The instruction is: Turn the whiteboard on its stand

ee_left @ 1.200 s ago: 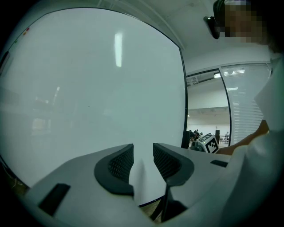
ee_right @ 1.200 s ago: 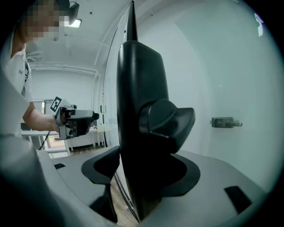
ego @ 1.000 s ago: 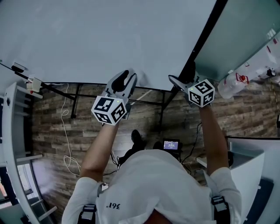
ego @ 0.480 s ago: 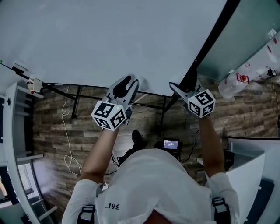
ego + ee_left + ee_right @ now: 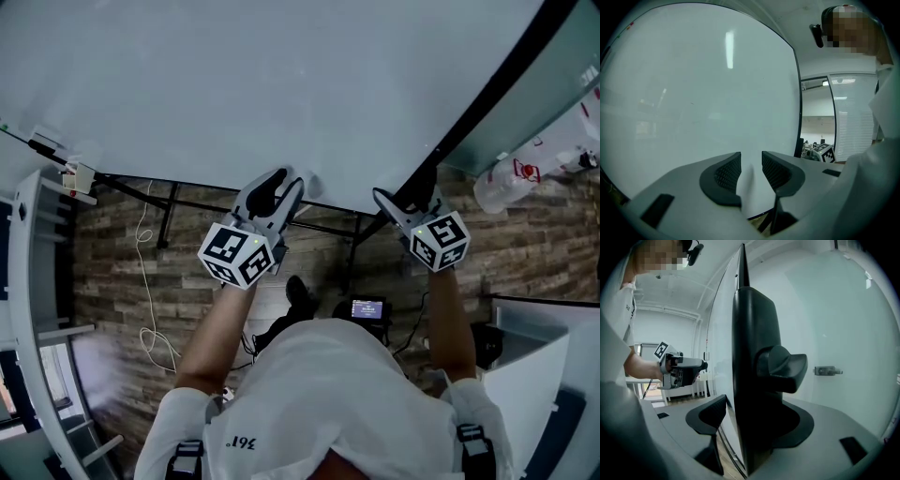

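Wood-plank floor (image 5: 103, 272): lower left, with a loose white cable (image 5: 145, 281) trailing across it. Whiteboard (image 5: 281, 84): blank pale face filling the far side of the head view from left to right, its near lower edge running above thin black stand bars (image 5: 225, 199). Left tongs (image 5: 284, 183): pointed at the board face by its lower edge, left of centre. The pads stand a narrow gap apart, released, with nothing between them; whether the tips touch the face cannot be told. Small lit screen (image 5: 367, 308): on the floor, near, between the two arms. Right tongs (image 5: 405, 192): at the board's right edge, set wide and clenched across the black side bar (image 5: 497, 89). One pad lies against the white face and the other sits behind the bar. Black knob (image 5: 785, 366): juts from the bar just beyond the pads. Clear plastic bag (image 5: 525, 164): far right, apart from the board.
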Motion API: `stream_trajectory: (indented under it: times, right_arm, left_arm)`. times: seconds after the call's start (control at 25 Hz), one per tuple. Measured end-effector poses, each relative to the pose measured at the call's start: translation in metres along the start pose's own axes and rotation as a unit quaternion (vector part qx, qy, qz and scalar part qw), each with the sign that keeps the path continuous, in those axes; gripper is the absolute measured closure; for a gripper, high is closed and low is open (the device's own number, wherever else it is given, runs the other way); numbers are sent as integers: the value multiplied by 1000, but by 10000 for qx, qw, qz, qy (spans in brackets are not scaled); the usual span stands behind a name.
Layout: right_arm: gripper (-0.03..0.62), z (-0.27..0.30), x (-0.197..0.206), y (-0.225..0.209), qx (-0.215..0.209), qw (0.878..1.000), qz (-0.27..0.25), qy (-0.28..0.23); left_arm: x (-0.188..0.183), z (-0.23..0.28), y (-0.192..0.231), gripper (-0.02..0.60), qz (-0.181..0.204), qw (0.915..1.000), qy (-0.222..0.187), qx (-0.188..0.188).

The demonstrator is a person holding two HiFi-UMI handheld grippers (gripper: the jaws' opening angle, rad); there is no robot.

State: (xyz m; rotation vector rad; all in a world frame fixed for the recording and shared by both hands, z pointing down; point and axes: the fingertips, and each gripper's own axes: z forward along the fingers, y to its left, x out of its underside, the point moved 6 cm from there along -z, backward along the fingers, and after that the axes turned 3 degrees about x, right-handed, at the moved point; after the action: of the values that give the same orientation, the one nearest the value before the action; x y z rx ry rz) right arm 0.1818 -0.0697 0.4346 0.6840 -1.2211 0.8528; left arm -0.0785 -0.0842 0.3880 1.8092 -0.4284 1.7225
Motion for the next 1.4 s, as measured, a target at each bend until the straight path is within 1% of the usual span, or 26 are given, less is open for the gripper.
stream_trajectory:
  times: [0.28,0.68,1.04,1.2,1.4]
  right_arm:
    - [289,13,-3,-14,109,9999,39,-32]
    - [270,55,-10,-41,357,9991,170,-135]
    - [260,87,-16,-62,394,9984,394,-58]
    - [255,92,-16,-68,377,9980,503,-25]
    - [253,92,-16,-74,329,9980,543,57]
  left_arm:
    - [0,0,9,453,-18,9999,10,147]
    - [0,-4,59,453,-173,9993,91,315]
    - [-5,-11,101,453,-295,9980,146,546]
    - [-4,-16,109,453,-305,9973,163,650]
    - [-4,-15,106,453,-331,9970,152,677]
